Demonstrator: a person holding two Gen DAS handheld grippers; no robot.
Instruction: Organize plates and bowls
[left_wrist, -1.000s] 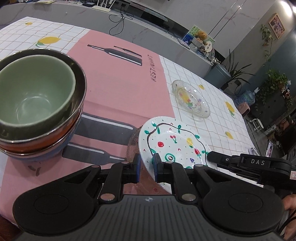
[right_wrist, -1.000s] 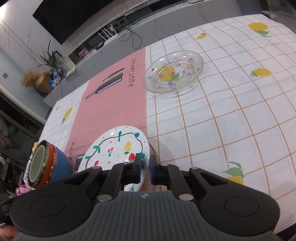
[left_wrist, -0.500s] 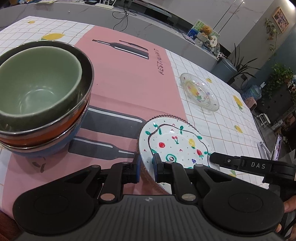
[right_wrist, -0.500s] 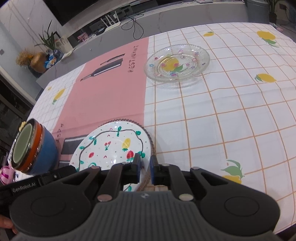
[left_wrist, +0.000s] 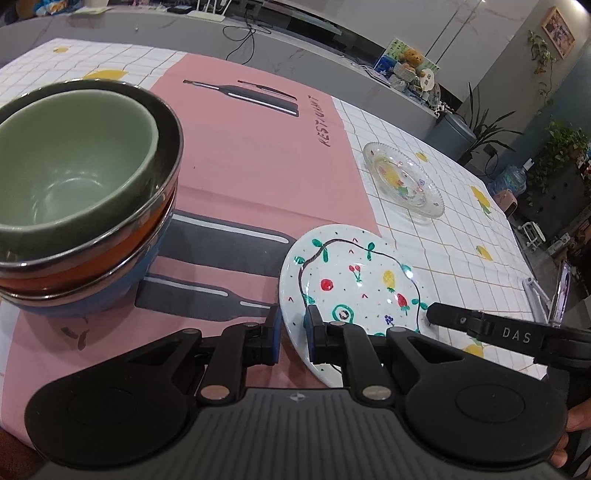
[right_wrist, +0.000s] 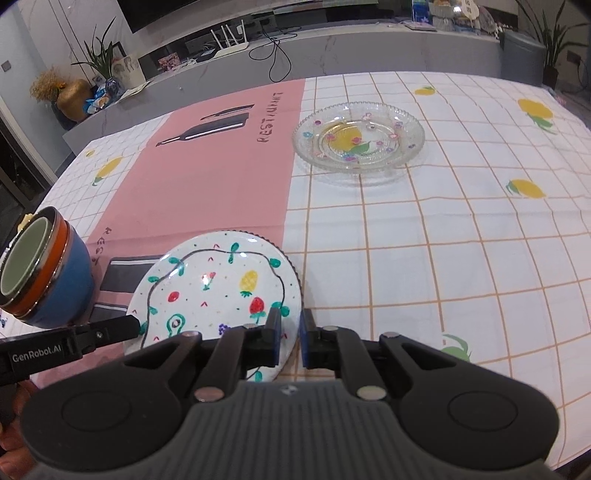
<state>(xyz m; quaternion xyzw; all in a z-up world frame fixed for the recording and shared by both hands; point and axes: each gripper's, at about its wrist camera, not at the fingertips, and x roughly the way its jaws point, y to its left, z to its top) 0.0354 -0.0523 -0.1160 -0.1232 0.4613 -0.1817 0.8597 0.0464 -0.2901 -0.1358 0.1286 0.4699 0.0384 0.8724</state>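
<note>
1. fingers of the left gripper (left_wrist: 292, 334) are clamped on the near left rim of the painted fruit plate (left_wrist: 354, 288), one blue pad under the rim and one on top.
2. left of it, a stack of bowls (left_wrist: 85, 206) sits on the pink runner (left_wrist: 251, 177): a green bowl nested in a dark one, over orange, over blue.
3. fingers of the right gripper (right_wrist: 291, 338) are closed on the plate's near right rim, so both grippers hold the one plate.
4. farther right, a clear glass plate (right_wrist: 358, 138) with flower prints rests well apart on the checked lemon tablecloth (right_wrist: 461, 240) covering the worktop.
</note>
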